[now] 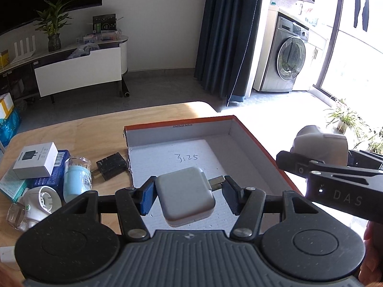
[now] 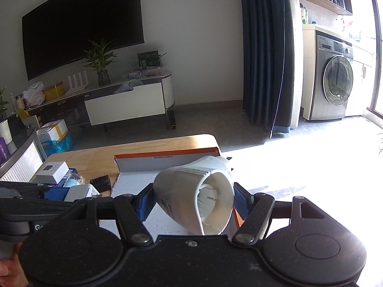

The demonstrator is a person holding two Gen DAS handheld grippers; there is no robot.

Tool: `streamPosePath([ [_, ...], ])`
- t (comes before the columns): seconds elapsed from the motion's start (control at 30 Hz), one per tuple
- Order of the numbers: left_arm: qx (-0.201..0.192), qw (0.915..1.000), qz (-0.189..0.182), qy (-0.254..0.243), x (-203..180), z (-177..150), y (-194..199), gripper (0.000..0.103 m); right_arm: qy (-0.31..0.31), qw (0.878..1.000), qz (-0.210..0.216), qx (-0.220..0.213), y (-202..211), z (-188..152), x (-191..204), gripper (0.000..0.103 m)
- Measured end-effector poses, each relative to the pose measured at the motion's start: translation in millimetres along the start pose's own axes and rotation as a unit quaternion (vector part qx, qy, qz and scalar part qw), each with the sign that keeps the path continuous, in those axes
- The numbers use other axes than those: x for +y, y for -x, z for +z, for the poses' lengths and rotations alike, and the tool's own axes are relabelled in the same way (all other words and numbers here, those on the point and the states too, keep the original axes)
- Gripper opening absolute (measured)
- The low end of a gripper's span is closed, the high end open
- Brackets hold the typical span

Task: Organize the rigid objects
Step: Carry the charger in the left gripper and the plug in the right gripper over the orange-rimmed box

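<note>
We read "3:25" handwritten on the foam lining the orange box [image 1: 251,134], "33x23x12.5x5cm" on its far wall. Our left gripper [image 1: 189,191] clamps a white charger [image 1: 185,197] above the foam; our right gripper [image 2: 191,203] grips a white shade-like fixture [image 2: 191,191], its dark lettering perhaps "PHILIPS". Foam lies bare toward the far-right corner.

A white square charger [image 1: 185,197] with prongs pointing right hangs tilted over the orange-rimmed box [image 1: 251,138]; a grey-white lamp head [image 2: 194,191] hangs over the box's right edge.

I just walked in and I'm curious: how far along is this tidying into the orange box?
Barely started. The orange box holds only its white foam liner; nothing has been set down in it. In hand: the left gripper clamps a white charger above the foam, and the right gripper holds a white cone-shaped lamp. Still left on the table: a black adapter, white carton, blue bottle.
</note>
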State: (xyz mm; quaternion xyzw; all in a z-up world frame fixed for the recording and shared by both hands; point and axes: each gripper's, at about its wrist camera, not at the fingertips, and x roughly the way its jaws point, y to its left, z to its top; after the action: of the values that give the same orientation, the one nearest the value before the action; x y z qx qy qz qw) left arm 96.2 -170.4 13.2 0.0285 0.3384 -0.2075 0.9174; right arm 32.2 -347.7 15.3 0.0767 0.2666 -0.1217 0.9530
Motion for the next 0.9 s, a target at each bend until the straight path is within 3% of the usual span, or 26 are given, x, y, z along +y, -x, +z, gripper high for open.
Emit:
streamPosePath([
  [0.9,0.001,0.9999,0.010,0.010,6,14,-14,0.059,0.019,1.000,0.012,0.002,-30,18,4,0.080],
])
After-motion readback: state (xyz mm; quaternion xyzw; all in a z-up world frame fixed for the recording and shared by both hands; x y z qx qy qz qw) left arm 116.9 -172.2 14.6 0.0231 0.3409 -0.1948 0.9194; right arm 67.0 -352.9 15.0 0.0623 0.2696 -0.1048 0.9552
